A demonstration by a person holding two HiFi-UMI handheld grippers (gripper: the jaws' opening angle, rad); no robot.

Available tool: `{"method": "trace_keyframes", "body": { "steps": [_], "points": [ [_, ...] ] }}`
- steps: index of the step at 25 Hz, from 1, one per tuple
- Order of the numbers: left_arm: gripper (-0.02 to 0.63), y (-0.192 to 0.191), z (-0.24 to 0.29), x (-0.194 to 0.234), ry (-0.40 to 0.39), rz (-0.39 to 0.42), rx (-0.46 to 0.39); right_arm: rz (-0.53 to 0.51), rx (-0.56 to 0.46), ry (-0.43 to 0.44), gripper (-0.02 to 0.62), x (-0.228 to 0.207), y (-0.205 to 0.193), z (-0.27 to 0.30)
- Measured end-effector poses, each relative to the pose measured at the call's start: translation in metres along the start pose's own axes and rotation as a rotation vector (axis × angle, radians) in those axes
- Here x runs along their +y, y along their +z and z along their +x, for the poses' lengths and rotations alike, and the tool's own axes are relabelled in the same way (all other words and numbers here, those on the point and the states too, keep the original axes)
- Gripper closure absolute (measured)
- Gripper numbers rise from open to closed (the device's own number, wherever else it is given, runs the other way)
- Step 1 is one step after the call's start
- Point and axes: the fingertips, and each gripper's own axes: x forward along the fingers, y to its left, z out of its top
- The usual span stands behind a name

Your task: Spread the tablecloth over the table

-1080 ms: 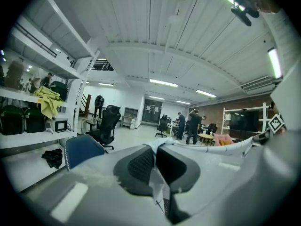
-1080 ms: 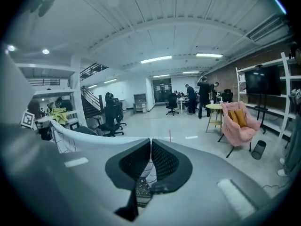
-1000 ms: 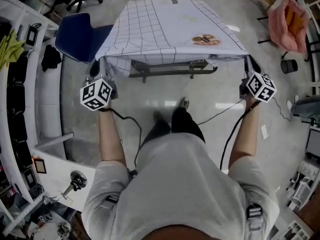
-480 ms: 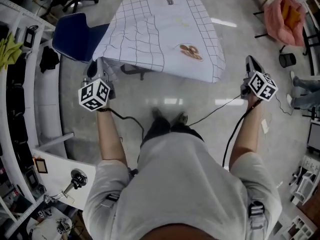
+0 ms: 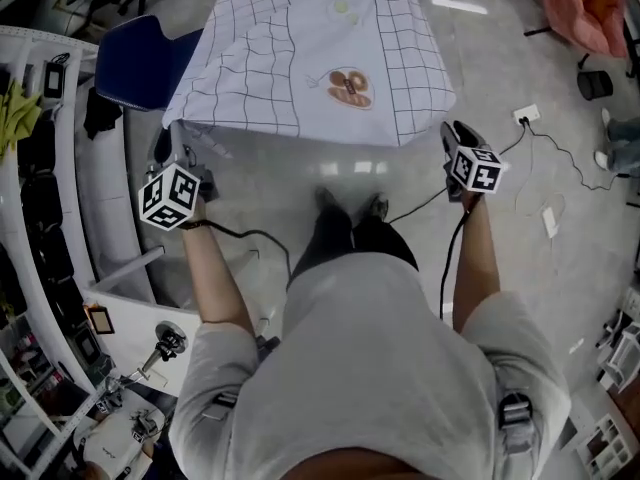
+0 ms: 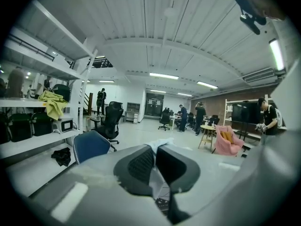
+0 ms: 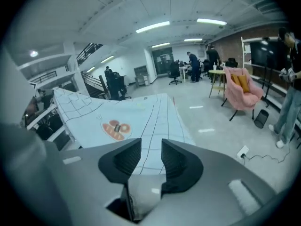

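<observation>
**Head view.** A white tablecloth (image 5: pixel 300 58) with a black grid and a brown printed motif (image 5: pixel 347 85) is seen draped ahead of the person, at the top of the frame. The table is hidden beneath it, and a blue chair (image 5: pixel 140 63) stands just beside its left edge. The left gripper (image 5: pixel 170 146) is held at the cloth's near left corner. The right gripper (image 5: pixel 452 133) is held just beside the near right corner, which hangs free.

The step in hand is judged to be the laying down of the near edge. It is probably done best if the left corner is drawn outward and lowered until the slack is gone. The corner is then let go level with the right one, so that the hem hangs even. The right gripper is best kept clear of the hem, so that nothing is dragged askew.

**Left gripper view.** The left gripper (image 6: pixel 155 161) is shown clamped on the tablecloth (image 6: pixel 160 144). A rumpled white fold is pinched between its dark pads and pokes out past the tips.

**Right gripper view.** The jaws of the right gripper (image 7: pixel 151 154) have just been opening and are shown apart, with nothing between them. The tablecloth (image 7: pixel 141 117) is seen beyond the gap. It looks mostly flat, with shallow creases on its far left side, and the motif (image 7: pixel 115 128) lies face up.
</observation>
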Motion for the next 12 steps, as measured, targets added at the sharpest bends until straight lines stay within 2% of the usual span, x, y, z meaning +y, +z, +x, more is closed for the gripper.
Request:
{"method": "trace_keyframes", "body": {
  "steps": [5, 8, 10, 12],
  "points": [
    [0.580, 0.020, -0.003, -0.008, -0.003, -0.069, -0.008, 0.121, 0.165, 0.097, 0.440, 0.036, -0.115, 0.037],
    [0.580, 0.034, -0.003, -0.008, 0.000, -0.058, -0.003, 0.228, 0.225, 0.162, 0.440, 0.074, -0.169, 0.069],
    [0.580, 0.042, -0.006, -0.011, 0.000, -0.033, 0.003, 0.287, 0.188, 0.172, 0.438, 0.083, -0.177, 0.092],
    [0.580, 0.046, -0.007, -0.017, 0.000, -0.011, 0.005, 0.357, 0.083, 0.135, 0.416, 0.069, -0.159, 0.111]
  ]
}}
